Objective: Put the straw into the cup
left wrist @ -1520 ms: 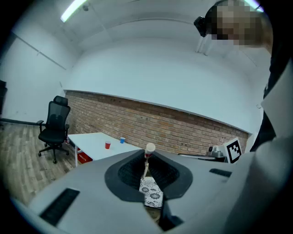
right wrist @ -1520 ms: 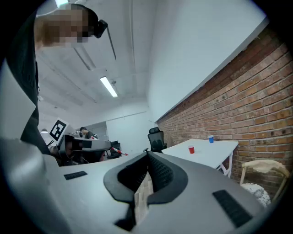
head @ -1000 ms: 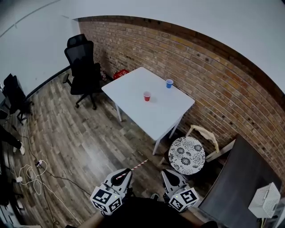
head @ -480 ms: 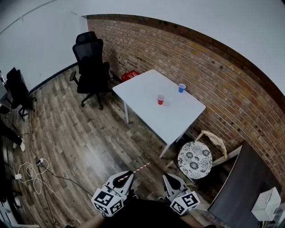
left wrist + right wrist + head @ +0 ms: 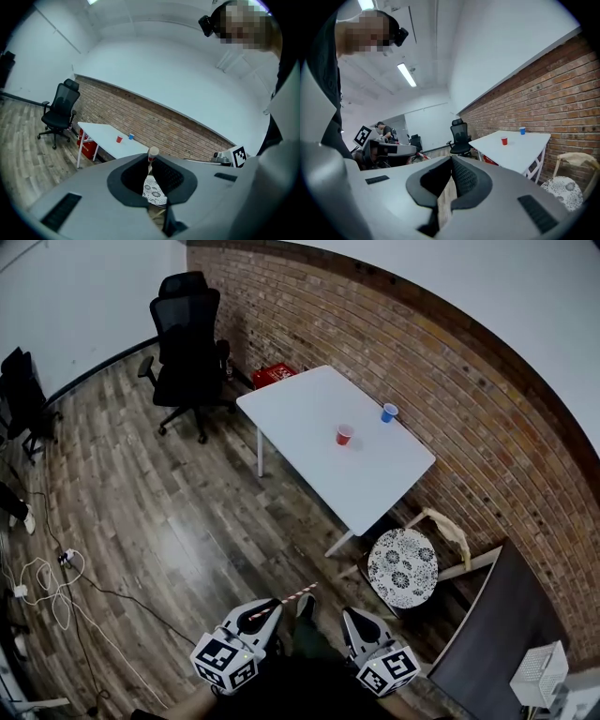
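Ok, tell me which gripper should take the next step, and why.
Left. The left gripper is shut on the straw, its end jutting past the jaws; the right gripper is shut on nothing. The red cup and blue cup stand on the table, far from both.

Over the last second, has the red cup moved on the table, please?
No: the red cup keeps its spot on the white table, left of the blue cup.

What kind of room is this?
Probably an office or workroom: there is a black office chair, a plain white table beside a bare brick wall, and cables trailing across the wooden floor.
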